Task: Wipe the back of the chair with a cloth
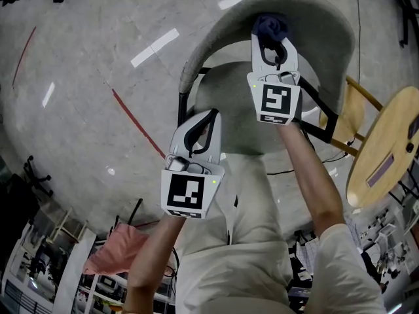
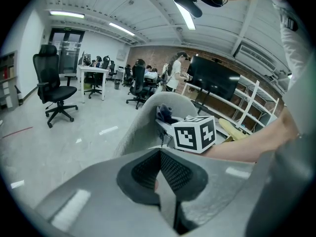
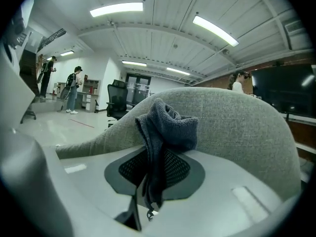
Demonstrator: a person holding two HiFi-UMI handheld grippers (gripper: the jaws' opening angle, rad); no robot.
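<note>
The chair's grey fabric back (image 1: 308,18) curves across the top of the head view. My right gripper (image 1: 273,41) is shut on a dark blue cloth (image 1: 270,26), which is bunched against the inner face of the chair back near its top edge. In the right gripper view the cloth (image 3: 165,127) hangs between the pads, with the chair back (image 3: 237,122) right behind it. My left gripper (image 1: 200,120) hovers lower left, beside the chair's left edge and black frame. Its pads meet with nothing between them (image 2: 160,154). From there the chair (image 2: 148,117) and cloth (image 2: 165,113) are seen ahead.
A round wooden table (image 1: 386,149) and a wooden stool (image 1: 353,110) stand close on the right of the chair. A red line (image 1: 134,120) runs across the grey floor at left. Black office chairs (image 2: 54,83) and people stand far off.
</note>
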